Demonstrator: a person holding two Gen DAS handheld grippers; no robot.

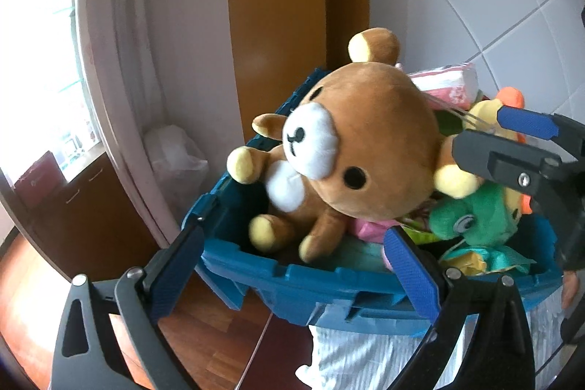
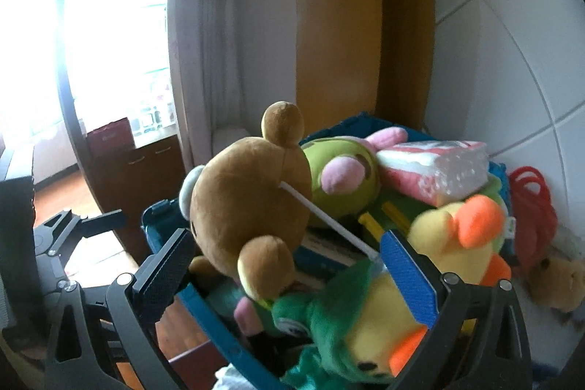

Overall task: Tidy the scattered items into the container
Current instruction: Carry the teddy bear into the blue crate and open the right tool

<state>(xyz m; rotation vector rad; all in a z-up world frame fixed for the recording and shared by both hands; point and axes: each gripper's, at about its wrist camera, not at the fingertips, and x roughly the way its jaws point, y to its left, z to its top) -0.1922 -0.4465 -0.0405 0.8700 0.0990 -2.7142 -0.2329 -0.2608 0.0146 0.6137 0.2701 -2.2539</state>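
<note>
Toys are piling high in the blue bin (image 1: 292, 284), with the left gripper (image 1: 292, 265) hanging wide apart and empty at its near rim while the brown bear (image 1: 351, 141) is sitting on top of the heap. To its right, the green plush (image 1: 471, 214), yellow duck (image 2: 464, 236) and pink packet (image 2: 435, 167) are crowding the bin, and the right gripper (image 2: 285, 276) is hovering released above them, grasping nothing. Tidying is looking nearly finished, though a red cord (image 2: 533, 207) and small brown toy (image 2: 555, 280) are seemingly lying outside.

L gripper (image 1: 296, 280) & R gripper (image 2: 289, 280): jaws wide apart, nothing clamped.
</note>
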